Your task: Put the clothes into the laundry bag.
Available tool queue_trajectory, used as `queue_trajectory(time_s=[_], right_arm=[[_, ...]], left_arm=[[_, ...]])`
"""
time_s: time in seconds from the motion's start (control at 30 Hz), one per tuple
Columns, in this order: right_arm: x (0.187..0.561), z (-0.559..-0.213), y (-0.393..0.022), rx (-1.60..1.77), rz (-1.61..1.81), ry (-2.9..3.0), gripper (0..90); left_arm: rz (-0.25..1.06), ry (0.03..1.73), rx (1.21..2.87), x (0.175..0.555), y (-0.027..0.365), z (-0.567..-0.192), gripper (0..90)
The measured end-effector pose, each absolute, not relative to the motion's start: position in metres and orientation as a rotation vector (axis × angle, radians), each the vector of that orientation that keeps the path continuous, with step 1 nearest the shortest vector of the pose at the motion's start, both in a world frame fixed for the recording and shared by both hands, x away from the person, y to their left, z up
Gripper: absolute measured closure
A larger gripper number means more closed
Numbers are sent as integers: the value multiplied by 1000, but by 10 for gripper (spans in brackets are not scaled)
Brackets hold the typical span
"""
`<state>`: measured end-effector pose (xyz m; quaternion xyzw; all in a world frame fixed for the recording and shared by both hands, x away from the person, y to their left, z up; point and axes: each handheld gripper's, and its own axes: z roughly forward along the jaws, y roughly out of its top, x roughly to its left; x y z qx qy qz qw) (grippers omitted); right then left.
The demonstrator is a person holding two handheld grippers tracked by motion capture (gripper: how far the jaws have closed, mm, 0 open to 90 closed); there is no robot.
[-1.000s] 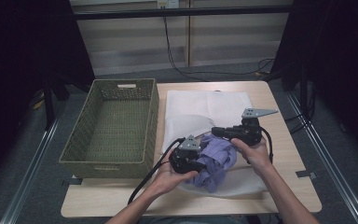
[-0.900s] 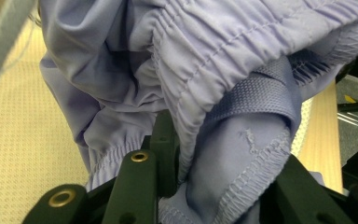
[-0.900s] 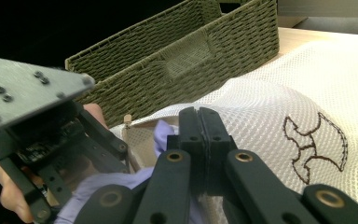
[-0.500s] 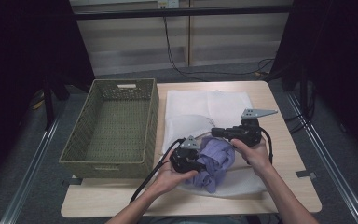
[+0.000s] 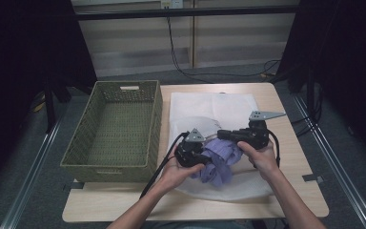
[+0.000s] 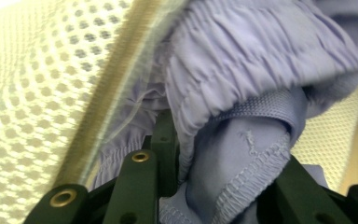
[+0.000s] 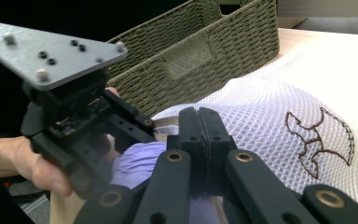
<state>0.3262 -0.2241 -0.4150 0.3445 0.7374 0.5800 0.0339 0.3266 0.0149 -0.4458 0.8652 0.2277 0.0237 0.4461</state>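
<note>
Lavender fabric, elastic-waist garment (image 5: 218,160), sits bunched at the near edge of the white mesh laundry bag (image 5: 214,107), which lies flat on the table (image 5: 293,191) just right of the woven basket (image 5: 114,126). Step in hand, as I judge it: feeding the garment through the bag's zip opening. My left gripper (image 5: 196,151) has its jaws partly closed on the gathered waistband (image 6: 223,88); the left gripper view puts the cloth bunched between the jaws, w/ the bag's zip edge (image 6: 116,79) running diagonally beside it. My right gripper (image 5: 225,135) has its jaws fully closed; the right gripper view puts the pads flat together w/ the bag's mesh (image 7: 261,116) rising around the tips, so it prob. pinches the bag's edge, though I can't tell for sure what's caught between them. To do this well: keep the right grip firm & lifted so the opening stays wide; push the left fwd along the zip line, not across it; hold the waistband until most of the cloth is inside, else the garment spills back out. Avoid snagging elastic on zip teeth.
</note>
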Motion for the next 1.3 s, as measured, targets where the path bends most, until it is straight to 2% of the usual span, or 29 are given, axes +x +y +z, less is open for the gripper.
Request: queue_trajectory(time_s=[0.63,1.3], right_arm=[[324,-424,-220,1071,1743,2317,895],[309,-444,-218,1108,1640,2409,893]], left_arm=[[111,642,2199,331,1,-482,680],[120,648,2211,325,-3,-493,648]])
